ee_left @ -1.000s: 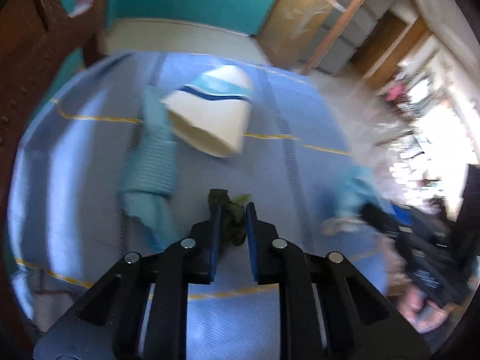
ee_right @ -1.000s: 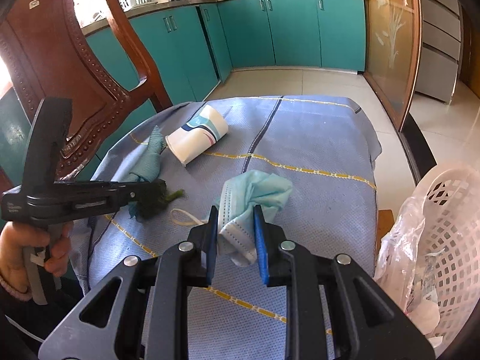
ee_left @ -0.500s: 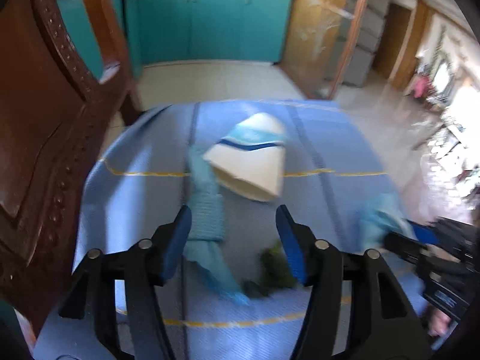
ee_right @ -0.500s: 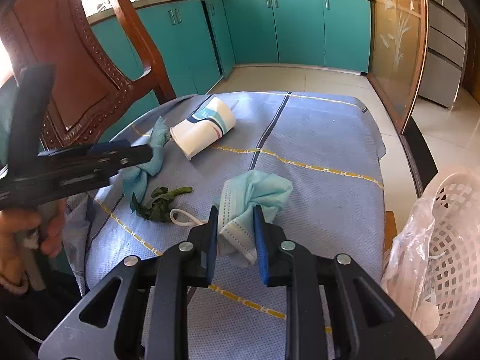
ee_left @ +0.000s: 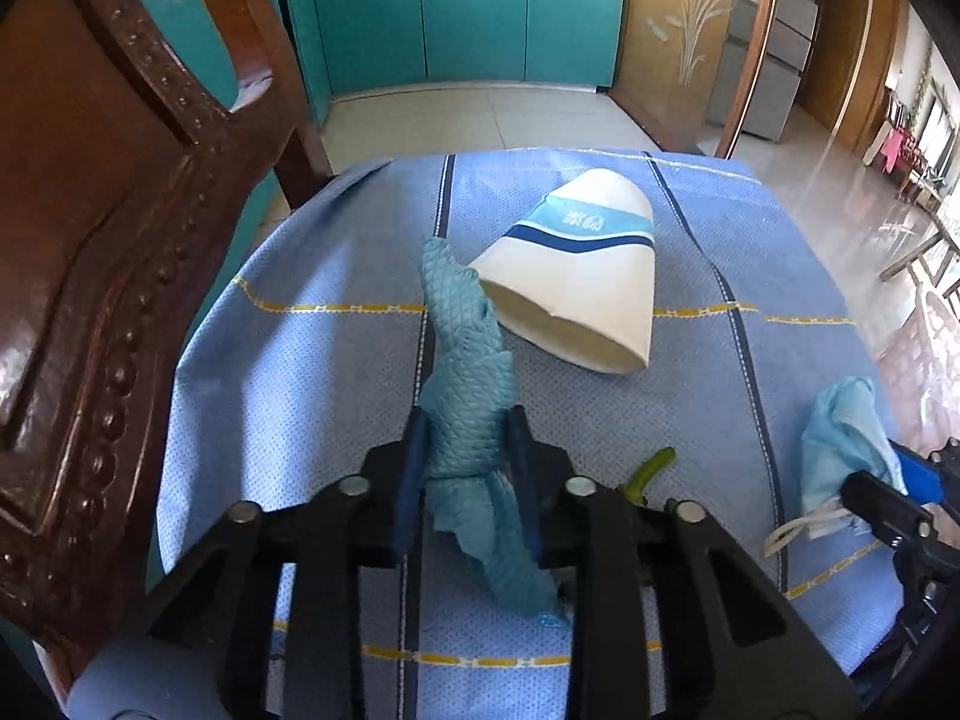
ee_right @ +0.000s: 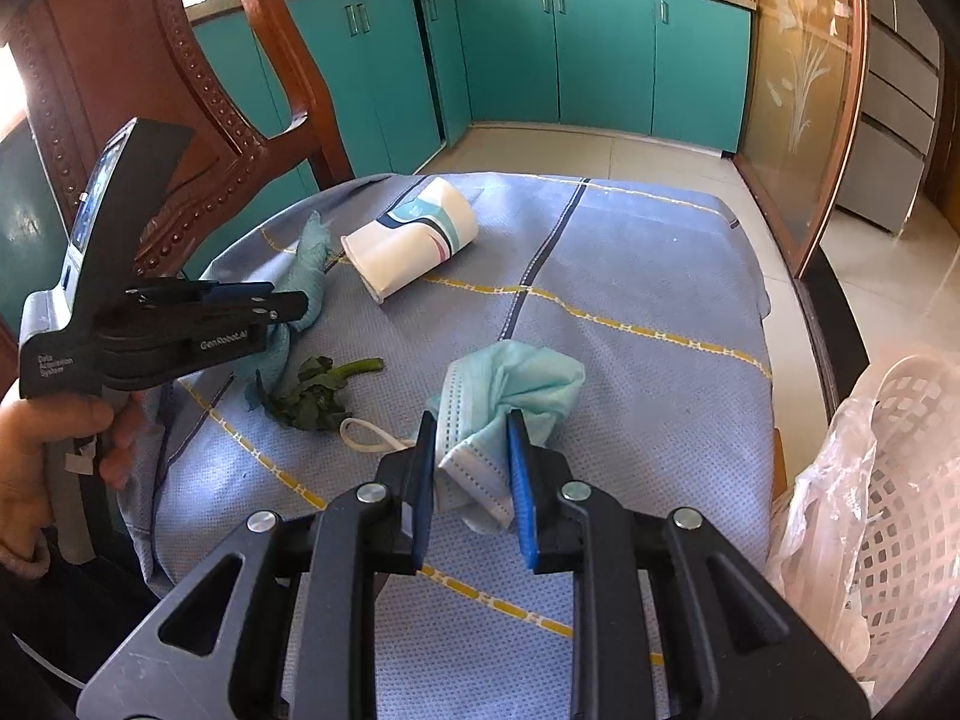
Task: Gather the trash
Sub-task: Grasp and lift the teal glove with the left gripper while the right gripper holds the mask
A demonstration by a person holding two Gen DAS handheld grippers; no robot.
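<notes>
My left gripper [ee_left: 468,429] is shut on a crumpled blue mesh cloth [ee_left: 465,372], which lies on the blue tablecloth [ee_left: 312,372]; it also shows in the right wrist view [ee_right: 300,300]. My right gripper [ee_right: 471,426] is shut on a pale blue face mask [ee_right: 510,384], its white ear loop [ee_right: 366,435] trailing left. A flattened white paper cup [ee_left: 576,276] lies beyond the cloth. A green vegetable scrap [ee_right: 318,387] lies loose between the two grippers.
A carved wooden chair back [ee_left: 102,240] stands close on the left. A white plastic basket lined with a clear bag [ee_right: 888,480] stands off the table's right edge. Teal kitchen cabinets [ee_right: 600,60] and tiled floor lie beyond.
My left gripper let go of the green scrap, opened, moved left and closed on the blue mesh cloth. My right gripper kept hold of the mask.
</notes>
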